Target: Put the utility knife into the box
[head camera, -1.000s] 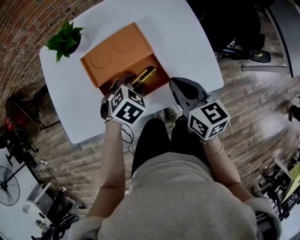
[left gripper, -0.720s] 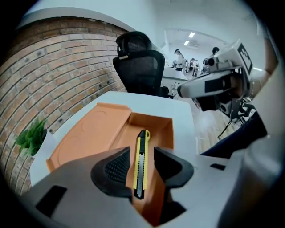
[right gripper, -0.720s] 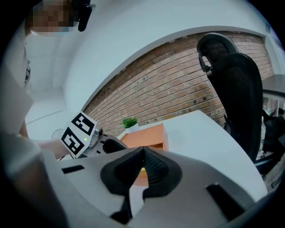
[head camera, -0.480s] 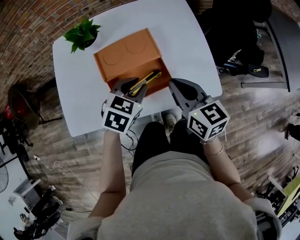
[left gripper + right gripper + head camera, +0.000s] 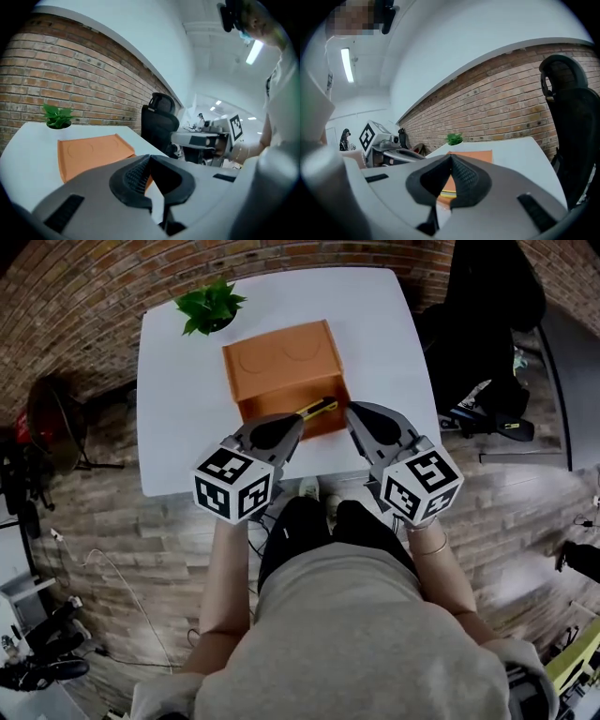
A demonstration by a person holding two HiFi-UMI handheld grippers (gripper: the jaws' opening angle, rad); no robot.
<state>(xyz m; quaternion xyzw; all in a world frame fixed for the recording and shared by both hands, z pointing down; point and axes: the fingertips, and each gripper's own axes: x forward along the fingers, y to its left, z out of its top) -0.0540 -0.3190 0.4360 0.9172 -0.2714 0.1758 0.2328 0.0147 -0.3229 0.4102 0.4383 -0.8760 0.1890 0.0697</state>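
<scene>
Apparently done | utility knife is seen inside box, near-right end | left gripper and right gripper are held closed, empty

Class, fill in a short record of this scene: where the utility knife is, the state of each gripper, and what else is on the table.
knife: utility knife lies in the open near part of the orange box
left: left gripper has its fingers together with nothing between them, close to the box's near edge
right: right gripper has its fingers together, empty, by the box's near right corner
also there: potted plant beyond the box on the white table
task: knife appears to be in the box
</scene>
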